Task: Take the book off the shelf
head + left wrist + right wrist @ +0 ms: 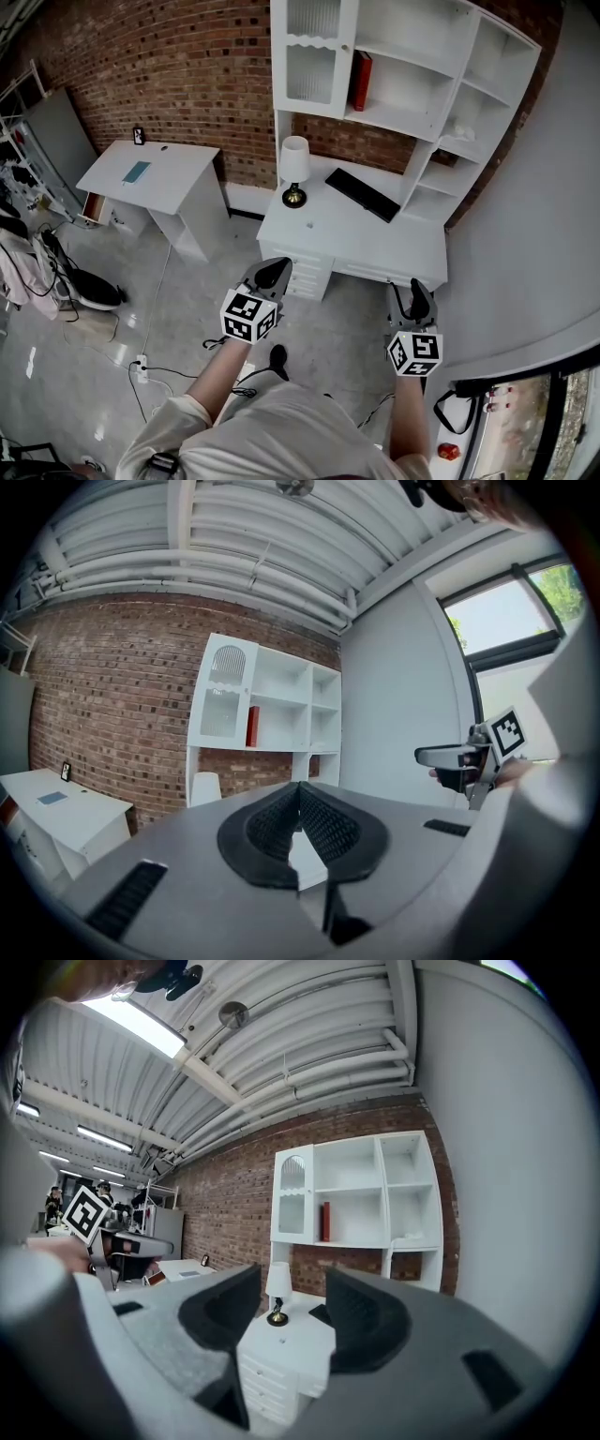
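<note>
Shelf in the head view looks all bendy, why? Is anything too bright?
Head view: the wide lens bows the shelf and wall. Left gripper view: the window glares white. Right gripper view: the ceiling light is washed out, the book stays sharp.

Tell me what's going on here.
A person with two handheld grippers stands facing a white desk, both grippers short of it. The left gripper is shut and empty. The right gripper is open with nothing between its jaws. The red book stands upright on the shelf, untouched.
</note>
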Action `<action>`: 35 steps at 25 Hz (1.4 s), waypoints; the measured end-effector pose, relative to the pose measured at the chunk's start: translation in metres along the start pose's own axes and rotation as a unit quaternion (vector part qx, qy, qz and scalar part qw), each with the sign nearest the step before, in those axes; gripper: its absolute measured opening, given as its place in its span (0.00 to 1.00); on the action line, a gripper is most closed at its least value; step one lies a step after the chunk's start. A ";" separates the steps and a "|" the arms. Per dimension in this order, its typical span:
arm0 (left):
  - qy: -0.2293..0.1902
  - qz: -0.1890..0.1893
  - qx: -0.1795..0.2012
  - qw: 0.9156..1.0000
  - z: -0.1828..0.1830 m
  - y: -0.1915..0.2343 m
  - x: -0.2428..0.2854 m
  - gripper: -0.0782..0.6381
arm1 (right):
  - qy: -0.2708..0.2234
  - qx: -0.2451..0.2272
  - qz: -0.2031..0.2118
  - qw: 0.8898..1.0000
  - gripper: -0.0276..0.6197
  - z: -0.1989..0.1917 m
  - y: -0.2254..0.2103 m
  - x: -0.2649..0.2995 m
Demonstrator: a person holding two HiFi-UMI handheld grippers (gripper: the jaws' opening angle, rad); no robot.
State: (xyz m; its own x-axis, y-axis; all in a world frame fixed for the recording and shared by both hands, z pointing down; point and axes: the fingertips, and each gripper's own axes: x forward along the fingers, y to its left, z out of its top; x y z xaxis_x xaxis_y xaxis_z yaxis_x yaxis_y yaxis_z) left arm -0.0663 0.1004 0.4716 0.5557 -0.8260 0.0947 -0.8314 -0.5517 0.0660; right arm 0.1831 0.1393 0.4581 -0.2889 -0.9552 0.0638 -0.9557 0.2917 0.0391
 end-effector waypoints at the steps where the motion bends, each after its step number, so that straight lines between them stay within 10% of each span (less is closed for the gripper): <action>1: 0.000 0.000 -0.001 1.000 0.000 0.003 0.004 0.10 | 0.002 0.001 0.000 1.000 0.35 -0.002 -0.001 0.006; 35: 0.027 -0.079 -0.008 0.996 0.013 0.202 0.266 0.10 | 0.029 -0.002 -0.066 0.997 0.35 0.007 -0.055 0.303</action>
State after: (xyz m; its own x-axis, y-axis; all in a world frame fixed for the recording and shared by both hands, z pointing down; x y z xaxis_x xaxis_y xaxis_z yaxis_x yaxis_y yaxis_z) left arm -0.0861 -0.2324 0.4974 0.6793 -0.7213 0.1350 -0.7336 -0.6721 0.1005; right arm 0.1475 -0.1669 0.4681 -0.1565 -0.9808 0.1160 -0.9849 0.1637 0.0557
